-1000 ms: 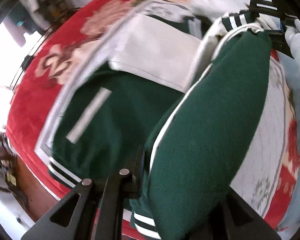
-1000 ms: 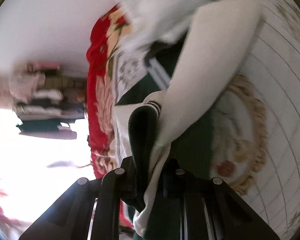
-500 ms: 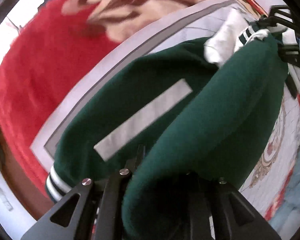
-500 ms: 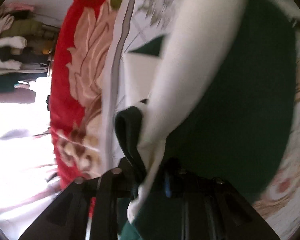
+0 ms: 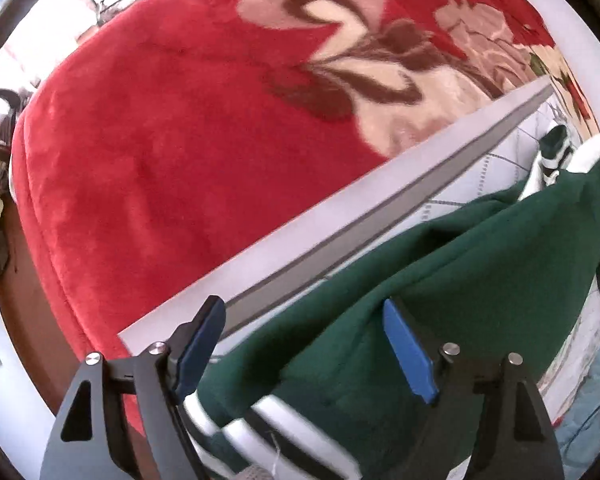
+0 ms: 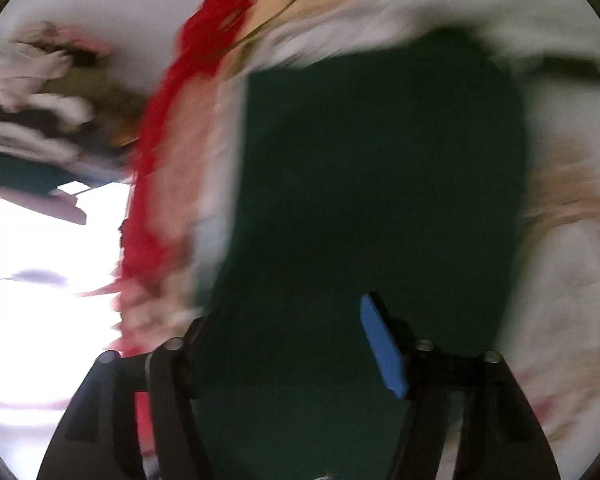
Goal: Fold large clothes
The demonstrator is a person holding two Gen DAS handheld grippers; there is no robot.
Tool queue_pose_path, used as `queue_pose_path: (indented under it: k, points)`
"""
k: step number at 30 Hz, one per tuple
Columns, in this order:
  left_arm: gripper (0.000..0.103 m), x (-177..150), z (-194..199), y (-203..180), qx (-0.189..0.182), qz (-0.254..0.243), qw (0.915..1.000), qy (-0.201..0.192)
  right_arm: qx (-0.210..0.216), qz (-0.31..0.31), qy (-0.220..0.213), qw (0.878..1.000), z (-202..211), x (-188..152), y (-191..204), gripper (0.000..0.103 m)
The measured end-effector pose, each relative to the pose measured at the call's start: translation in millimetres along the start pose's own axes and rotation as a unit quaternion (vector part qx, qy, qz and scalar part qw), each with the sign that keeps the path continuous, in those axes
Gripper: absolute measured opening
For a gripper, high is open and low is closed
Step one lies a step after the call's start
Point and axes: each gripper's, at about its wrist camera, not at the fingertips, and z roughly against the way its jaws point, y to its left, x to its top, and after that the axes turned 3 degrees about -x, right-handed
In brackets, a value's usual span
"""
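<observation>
Where both pinched before, left claw [image 5: 304,354], right claw [image 6: 292,352] now wide, green jacket [image 5: 440,280] released.

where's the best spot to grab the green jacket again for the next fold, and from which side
Grip the green jacket at its striped ribbed hem, which lies right between the open fingers of the left gripper. Come straight down from above: that banded edge is thick, lies near flat on the white quilt, and gives a firmer pinch than the loose, puffed body fabric.

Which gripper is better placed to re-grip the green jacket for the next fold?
Left, probably. The left gripper has just opened with the green jacket's striped hem between its pads. The right gripper, also just opened, shows only blurred plain fabric.
</observation>
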Motion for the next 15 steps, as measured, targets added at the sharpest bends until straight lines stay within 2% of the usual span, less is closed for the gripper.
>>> queue_pose_path:
  k: [2,3,4,5,7,8,10,11,12,13,14,15]
  points:
    - [0.080,-0.7,-2.2,-22.5,0.004,-0.020,0.9998,-0.006,-0.069,-0.017,-0.037,0.997,7.6,-5.8,-36.2,0.071]
    - [0.080,-2.7,-4.0,-34.9,0.004,-0.031,0.9995,-0.009,-0.082,-0.036,-0.042,0.995,6.3,-7.8,-52.9,0.071]
    - [0.080,0.6,-6.0,-39.5,0.004,-0.039,0.9992,-0.011,-0.077,-0.066,-0.036,0.994,0.8,-9.3,-74.2,0.071]
    - [0.080,0.0,-8.4,-45.8,0.005,-0.044,0.9990,-0.013,-0.059,-0.102,-0.026,0.993,-7.2,-10.4,-95.2,0.072]
    - [0.080,-0.7,-14.3,-57.4,0.010,-0.052,0.9985,-0.015,0.006,-0.167,0.009,0.986,-33.5,-11.3,-128.3,0.074]
    - [0.080,-0.7,-15.2,-61.1,0.017,-0.054,0.9982,-0.017,0.059,-0.208,0.027,0.976,-51.7,-11.9,-143.2,0.077]
    - [0.080,-1.1,-15.8,-69.0,0.032,-0.060,0.9973,-0.029,0.175,-0.246,0.053,0.952,-78.3,-10.5,-156.4,0.077]
    - [0.080,-1.2,-14.9,-71.8,0.042,-0.062,0.9966,-0.034,0.190,-0.242,0.052,0.950,-83.0,-6.4,-156.6,0.077]
    - [0.080,0.3,-13.0,-72.1,0.049,-0.065,0.9959,-0.039,0.201,-0.229,0.043,0.951,-83.5,-3.2,-154.5,0.072]
    - [0.080,-1.2,-11.5,-75.7,0.057,-0.069,0.9950,-0.044,0.198,-0.211,0.036,0.957,-83.8,-1.6,-150.3,0.044]
    - [0.080,-3.8,-8.3,-78.8,0.066,-0.073,0.9939,-0.050,0.199,-0.209,0.031,0.957,-83.0,-3.6,-150.2,0.028]
    - [0.080,-8.5,-2.7,-82.4,0.078,-0.079,0.9922,-0.058,0.204,-0.220,0.024,0.954,-79.9,-6.9,-153.5,0.024]
